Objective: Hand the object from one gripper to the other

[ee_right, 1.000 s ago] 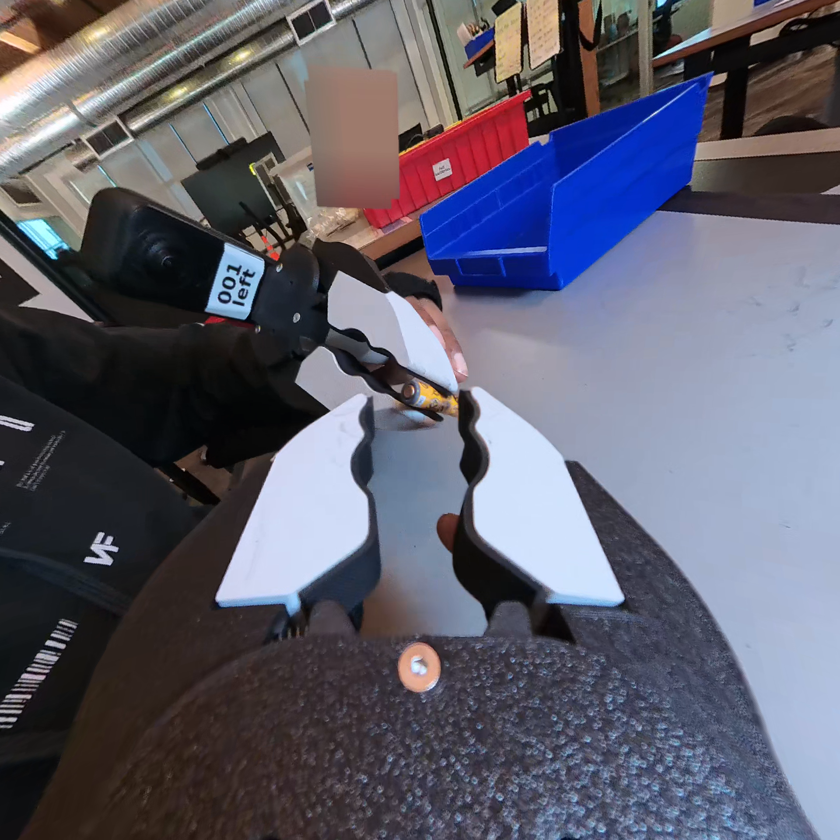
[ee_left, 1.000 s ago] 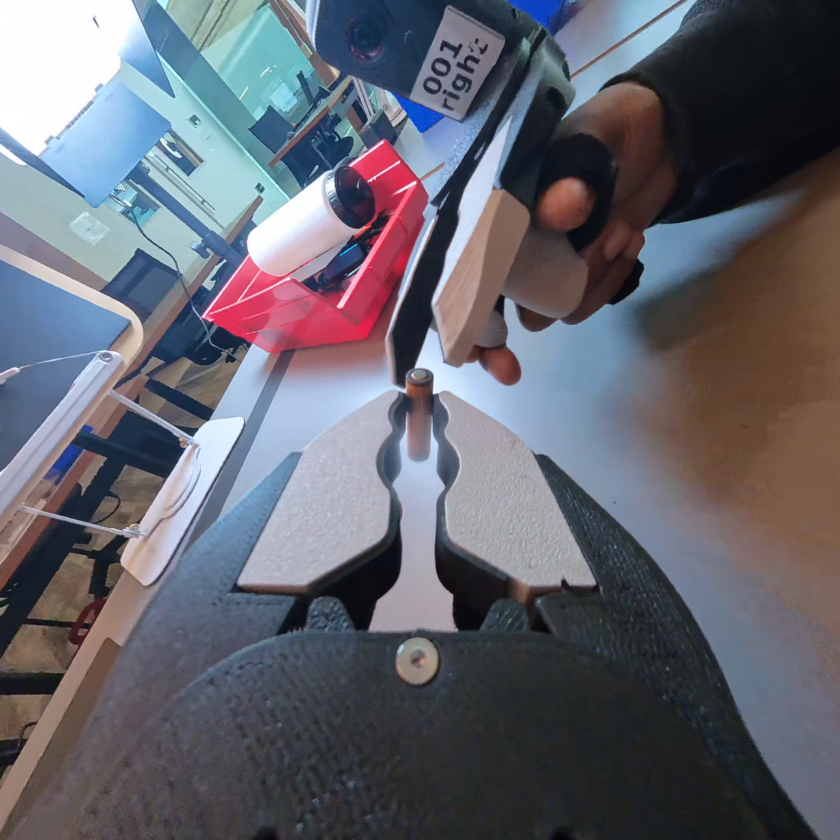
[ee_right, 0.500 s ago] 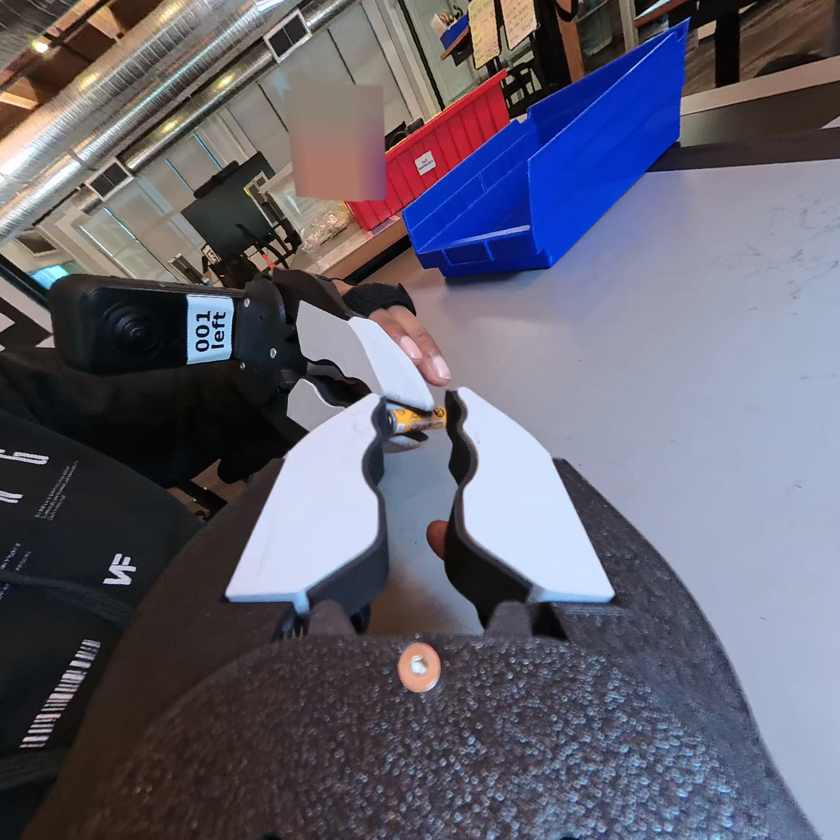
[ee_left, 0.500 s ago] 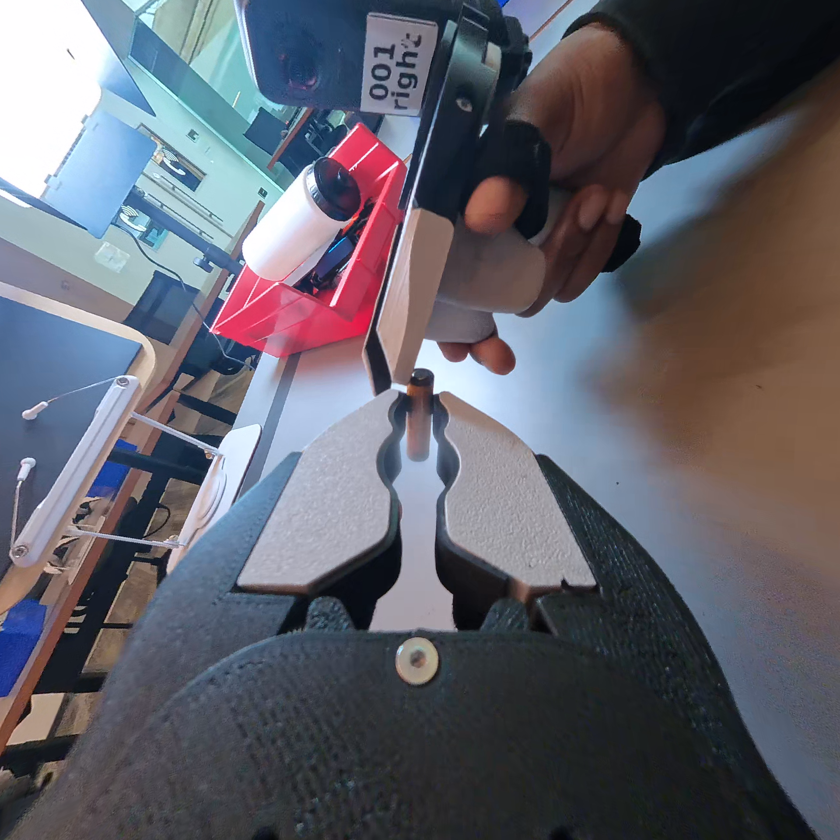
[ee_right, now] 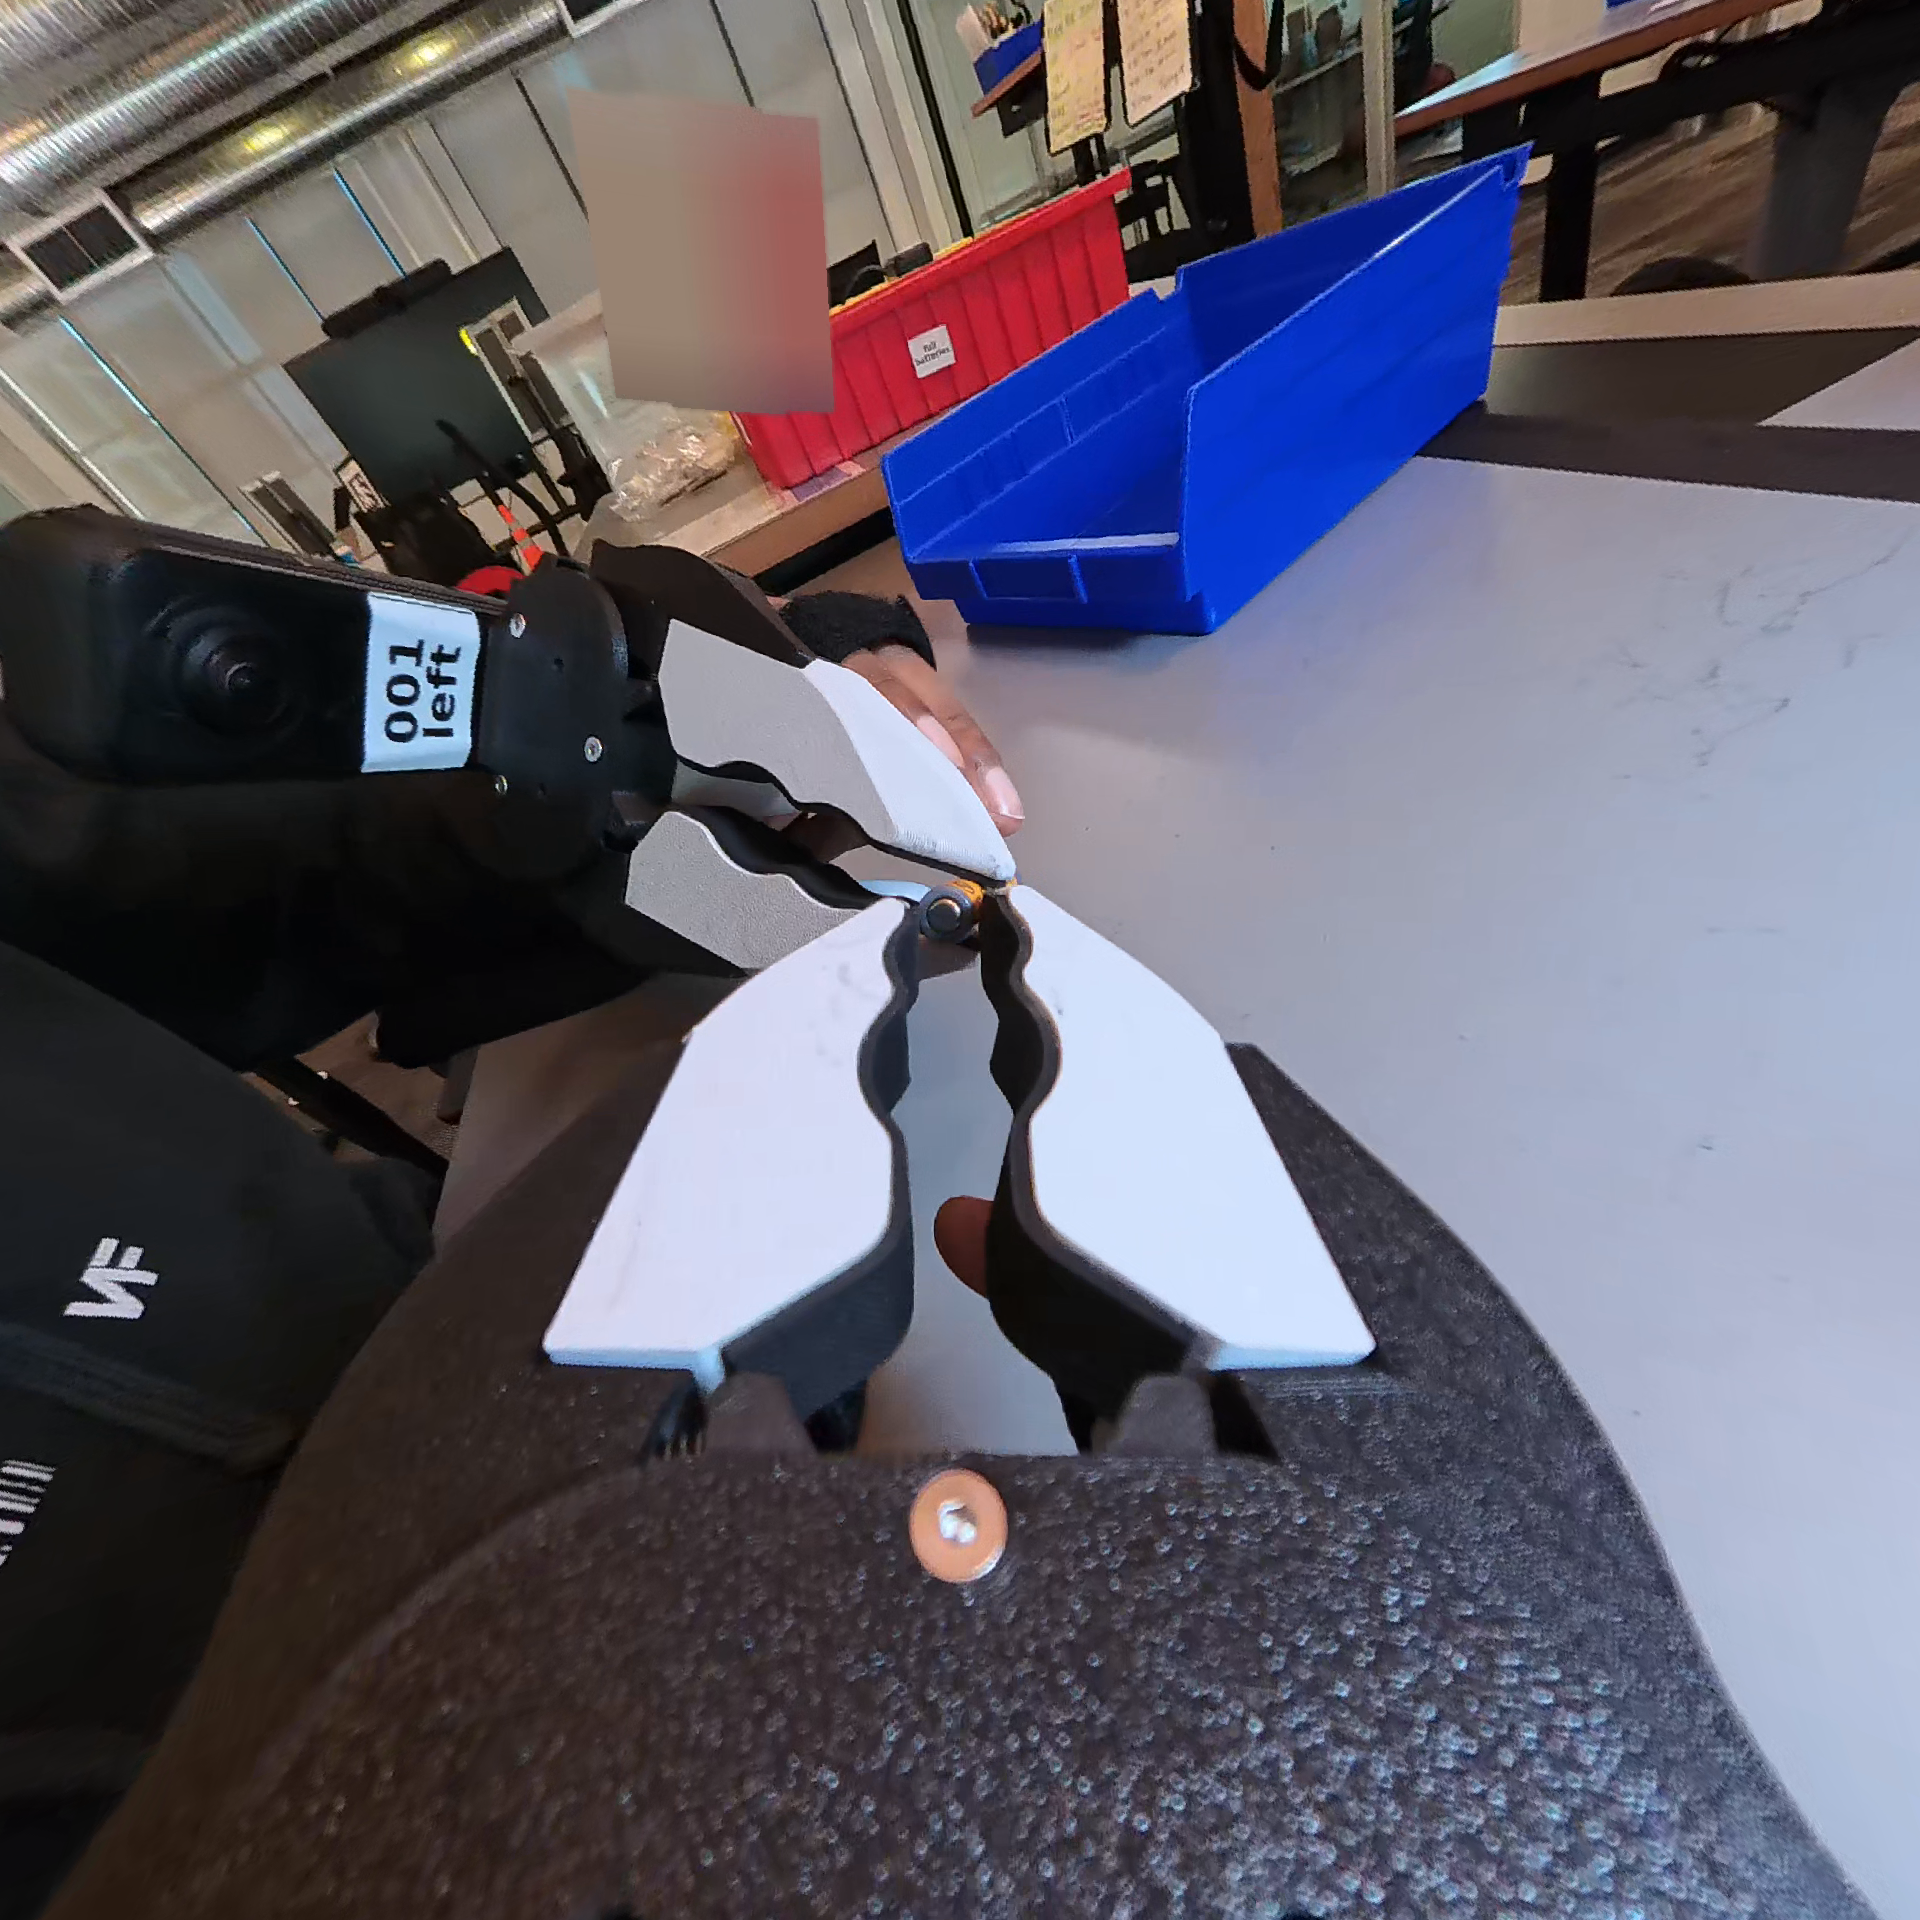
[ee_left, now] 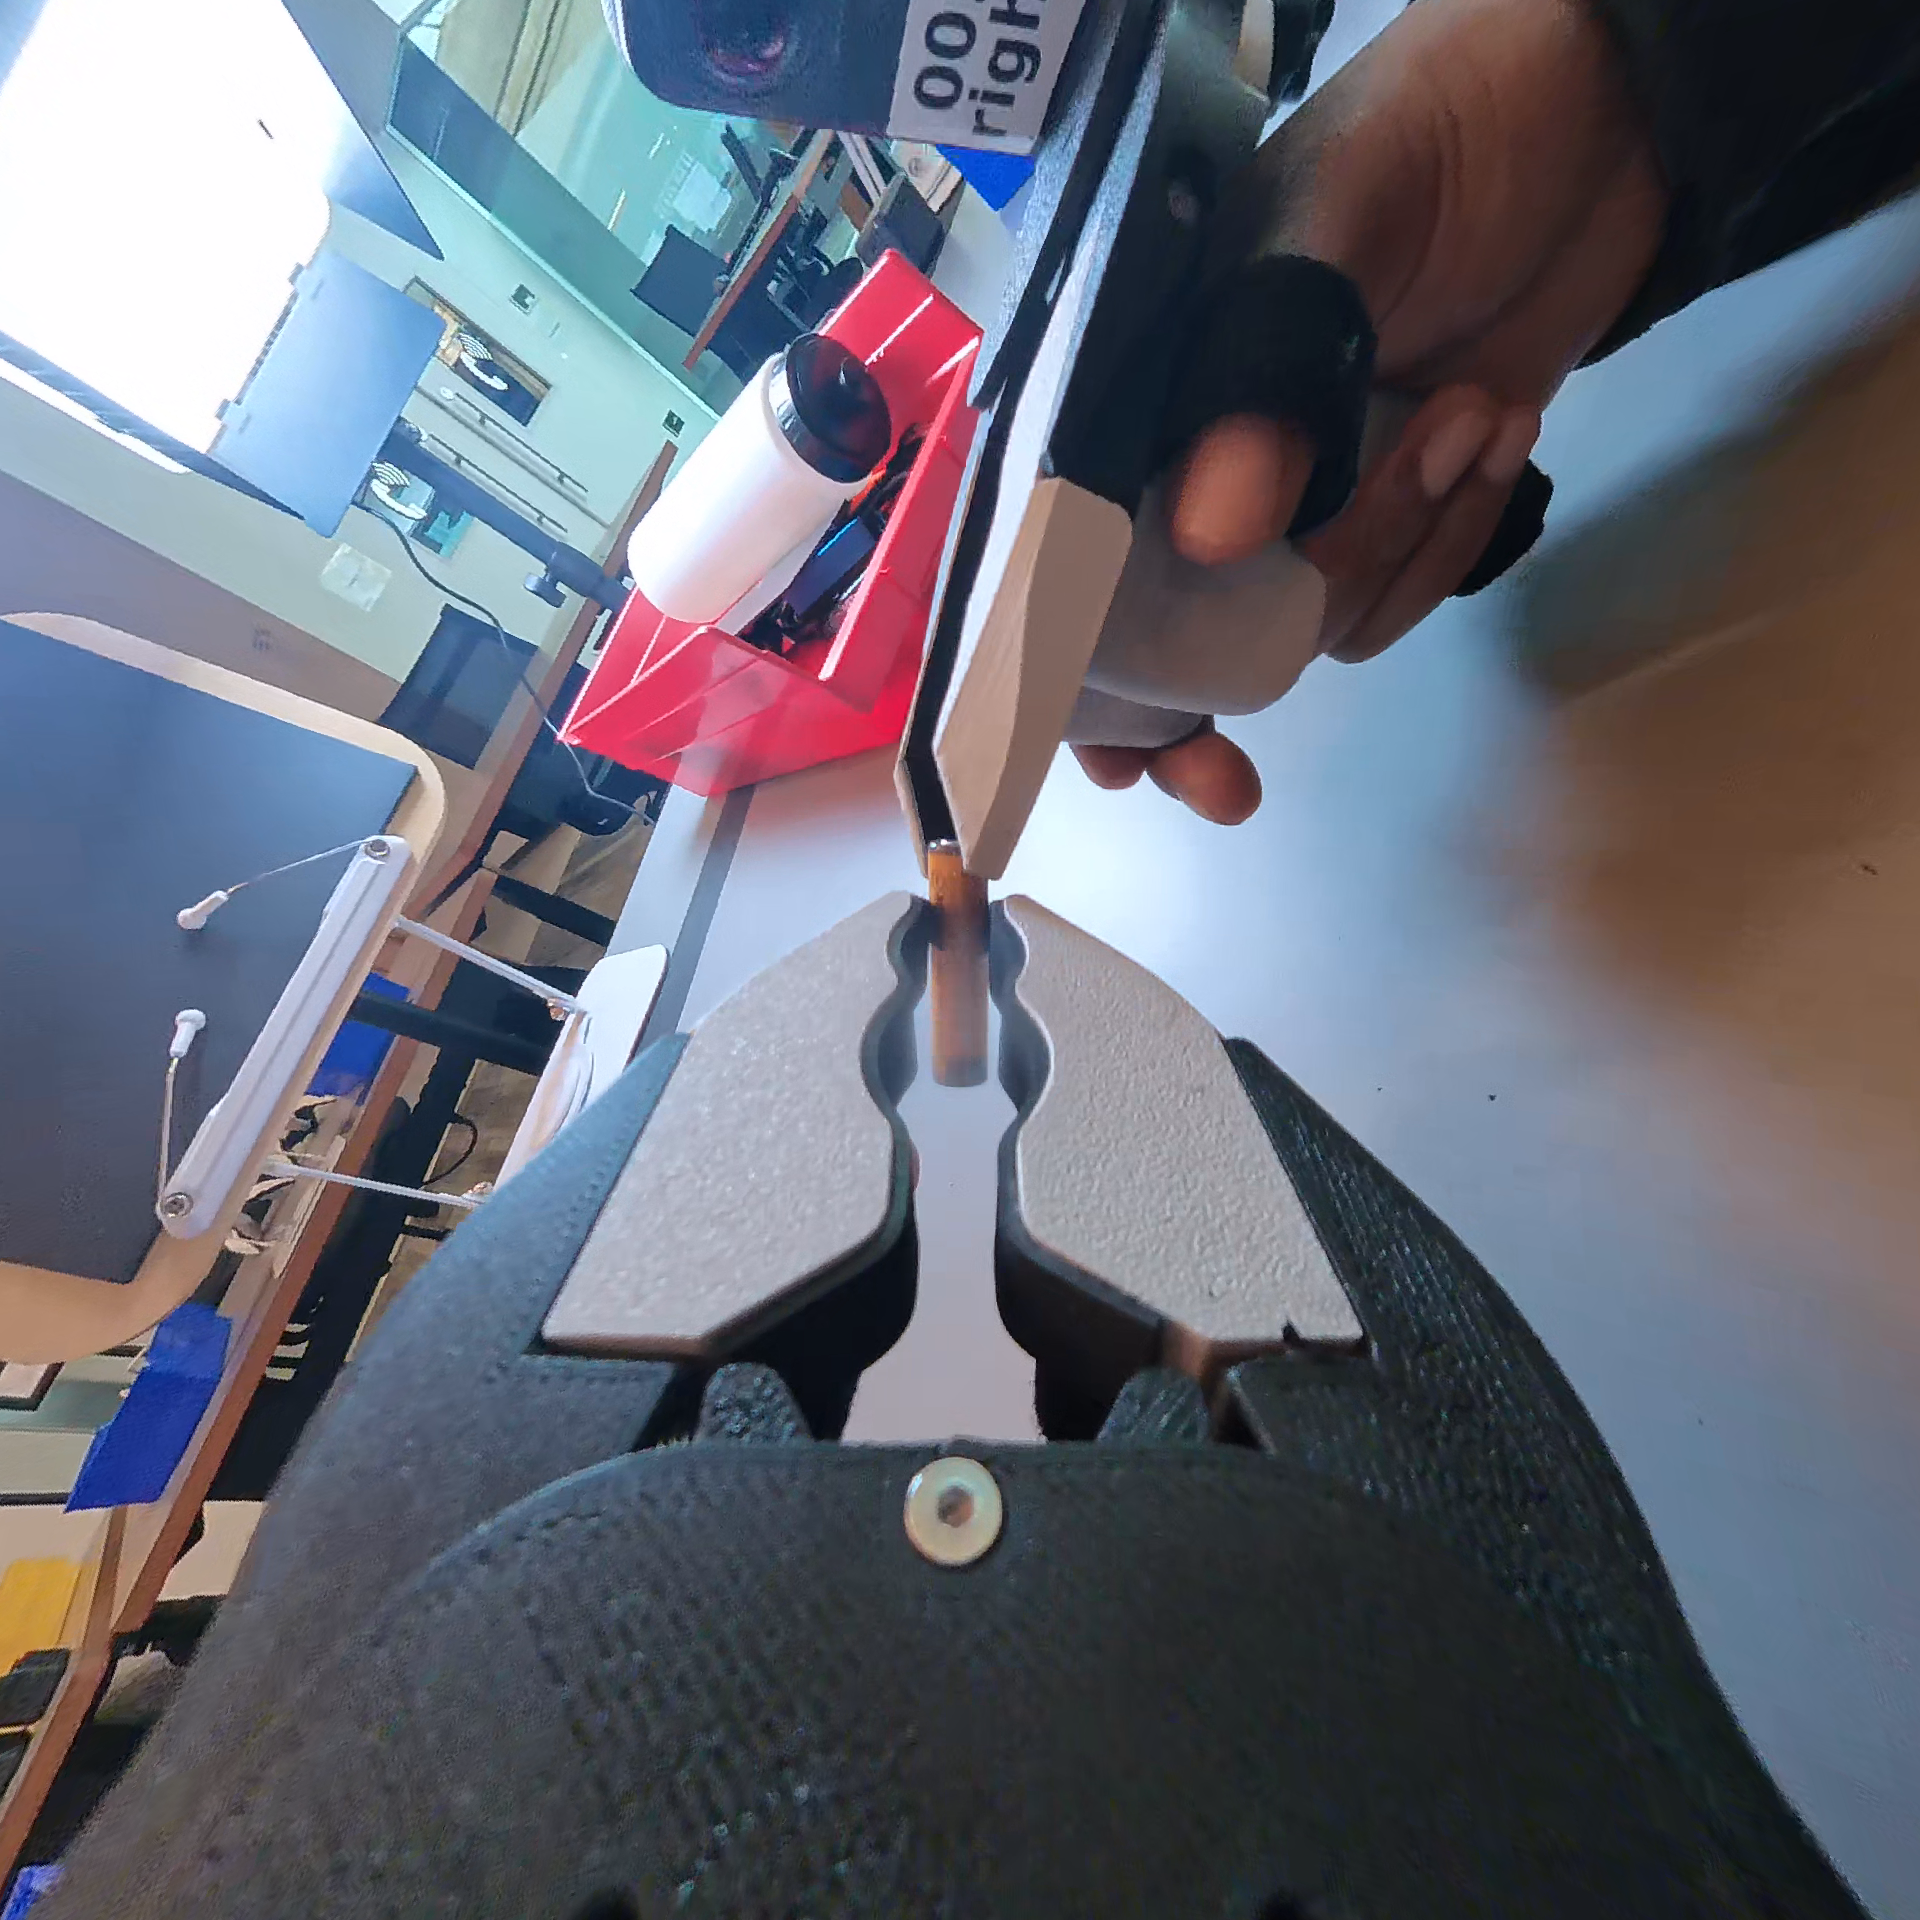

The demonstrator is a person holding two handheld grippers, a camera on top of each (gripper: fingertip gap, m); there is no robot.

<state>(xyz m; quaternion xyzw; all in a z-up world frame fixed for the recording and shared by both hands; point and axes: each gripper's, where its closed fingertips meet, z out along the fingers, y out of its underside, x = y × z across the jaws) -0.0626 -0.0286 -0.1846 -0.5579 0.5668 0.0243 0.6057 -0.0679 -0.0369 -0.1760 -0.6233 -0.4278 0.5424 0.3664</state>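
The left hand-held gripper (ee_left: pixel 958 925) clamps a small battery (ee_left: pixel 957 977) between its fingertips, above the grey worktop (ee_right: pixel 1455 831). The right hand-held gripper (ee_right: pixel 954 916), tilted in from above, has its jaws narrowed around the battery's end; whether they grip it is unclear.

grey table (ee_right: pixel 1507 831) – a blue bin (ee_right: pixel 1247 488) on it. glass partitions (ee_right: pixel 312 312) behind, silver ducts (ee_right: pixel 208 94) overhead. bright window (ee_left: pixel 135 208) – daylight.
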